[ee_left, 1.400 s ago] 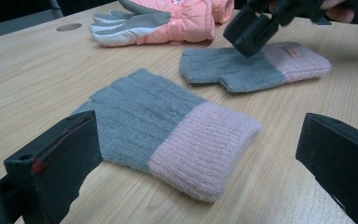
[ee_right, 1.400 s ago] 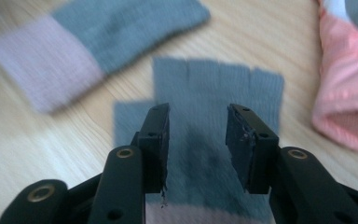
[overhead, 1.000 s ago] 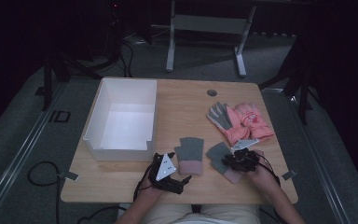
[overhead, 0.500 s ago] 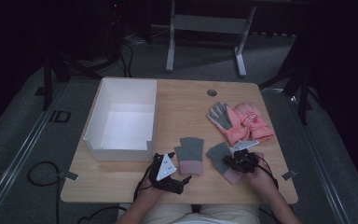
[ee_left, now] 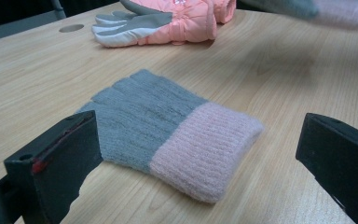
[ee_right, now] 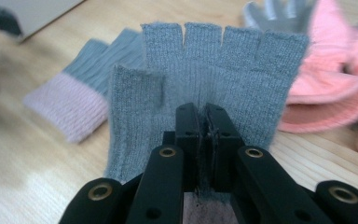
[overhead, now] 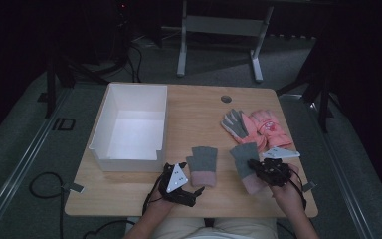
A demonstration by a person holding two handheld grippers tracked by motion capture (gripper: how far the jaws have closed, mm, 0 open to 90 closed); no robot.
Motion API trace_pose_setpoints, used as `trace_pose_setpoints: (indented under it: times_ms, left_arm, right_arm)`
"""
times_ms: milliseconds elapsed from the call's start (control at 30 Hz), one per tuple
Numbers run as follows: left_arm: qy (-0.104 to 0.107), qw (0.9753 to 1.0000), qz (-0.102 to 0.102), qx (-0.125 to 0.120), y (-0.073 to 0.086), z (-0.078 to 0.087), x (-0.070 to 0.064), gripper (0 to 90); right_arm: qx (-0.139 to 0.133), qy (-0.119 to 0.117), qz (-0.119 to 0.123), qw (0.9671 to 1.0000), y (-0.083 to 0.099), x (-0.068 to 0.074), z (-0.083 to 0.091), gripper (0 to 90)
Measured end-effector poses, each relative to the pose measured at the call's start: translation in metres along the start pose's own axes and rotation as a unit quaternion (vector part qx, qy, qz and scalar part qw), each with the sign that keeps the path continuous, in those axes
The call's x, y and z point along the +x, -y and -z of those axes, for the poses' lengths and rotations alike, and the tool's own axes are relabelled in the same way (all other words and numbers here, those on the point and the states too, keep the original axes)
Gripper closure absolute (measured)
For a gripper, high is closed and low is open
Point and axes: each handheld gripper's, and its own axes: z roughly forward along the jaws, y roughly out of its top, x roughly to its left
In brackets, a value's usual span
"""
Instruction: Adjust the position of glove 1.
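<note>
The right gripper (ee_right: 204,140) is clamped tight on one grey knit glove (ee_right: 214,79), lifting it clear, while the left gripper (ee_left: 200,154) gapes wide around its mate (ee_left: 168,128) flat on the table (ee_left: 37,84), ready to pinch.

left tongs (overhead: 191,191) agape, right tongs (overhead: 251,163) clamped

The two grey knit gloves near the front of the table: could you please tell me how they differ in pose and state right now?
The left knit glove lies flat and free on the table, with the left gripper open around its pink cuff, not touching. The right knit glove is pinched near its cuff by the shut right gripper and looks raised off the table, its grey fingers spread. Both are grey, fingerless and pink-cuffed.
</note>
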Motion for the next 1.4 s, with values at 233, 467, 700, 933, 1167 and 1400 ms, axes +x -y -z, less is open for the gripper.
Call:
trace_pose_setpoints:
  times_ms: [233, 467, 700, 933, 1167, 1400]
  left_arm:
    - [-0.003, 1.0000, -0.004, -0.001, 0.000, 0.000, -0.001, 0.0]
    - [-0.003, 1.0000, -0.002, 0.000, 0.000, 0.000, 0.000, 0.0]
    - [-0.007, 1.0000, -0.004, -0.002, 0.000, 0.000, -0.001, 0.0]
    - [-0.007, 1.0000, -0.001, -0.002, 0.000, 0.000, 0.000, 0.0]
    - [-0.005, 1.0000, -0.002, -0.001, 0.000, 0.000, 0.000, 0.0]
    - [-0.005, 1.0000, -0.001, 0.000, 0.000, 0.000, 0.000, 0.0]
  right_arm:
    - [-0.030, 0.045, -0.056, 0.9969, 0.009, 0.000, 0.013, 84.9]
    - [-0.021, 0.080, -0.094, 0.9922, 0.026, -0.007, 0.017, 85.0]
    - [0.004, 0.101, -0.128, 0.9867, 0.048, -0.013, 0.006, 84.9]
    - [0.035, 0.104, -0.150, 0.9825, 0.069, -0.022, -0.014, 84.7]
    - [0.043, 0.105, -0.163, 0.9800, 0.077, -0.029, -0.023, 79.3]
    - [0.037, 0.105, -0.153, 0.9819, 0.078, -0.028, -0.023, 72.8]
